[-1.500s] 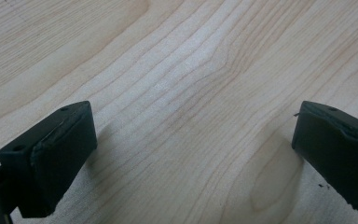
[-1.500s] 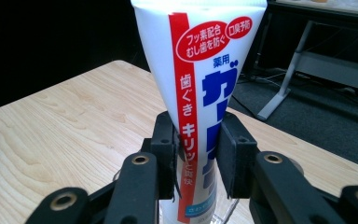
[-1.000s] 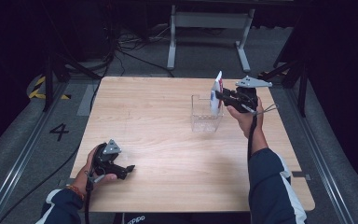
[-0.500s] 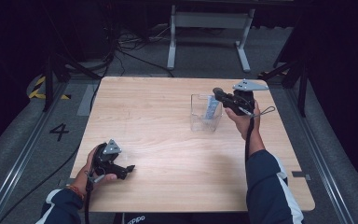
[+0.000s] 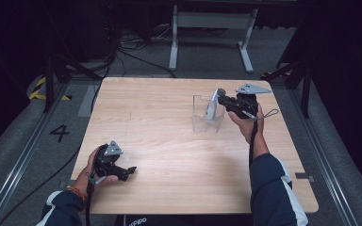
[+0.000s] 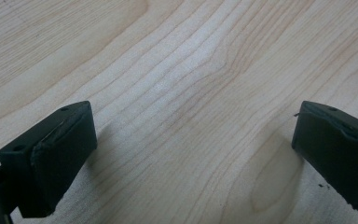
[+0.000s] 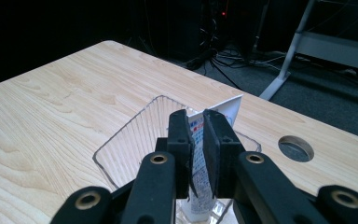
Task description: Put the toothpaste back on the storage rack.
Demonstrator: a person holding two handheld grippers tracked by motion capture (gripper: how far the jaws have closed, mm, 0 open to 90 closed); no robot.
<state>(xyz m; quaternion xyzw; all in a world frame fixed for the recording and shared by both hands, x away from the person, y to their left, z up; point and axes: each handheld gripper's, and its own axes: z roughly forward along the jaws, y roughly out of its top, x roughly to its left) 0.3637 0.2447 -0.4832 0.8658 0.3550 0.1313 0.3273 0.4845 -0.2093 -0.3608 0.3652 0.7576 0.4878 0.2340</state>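
Observation:
A clear plastic container stands on the right half of the wooden table. A white tube with blue print stands tilted inside it, its flat crimped end up. My right gripper reaches over the container's right rim and is shut on the tube. In the right gripper view the two black jaws pinch the white tube above the container. My left gripper rests low on the table near the front left, open, with bare wood between its fingers.
A round cable hole is cut in the table beyond the container. A metal stand and cables lie on the dark floor past the table's far edge. A floor mark "4" sits to the left.
My right gripper has come down and left, lowering the white tube from above the container's rim into the container. The left gripper has stayed put.

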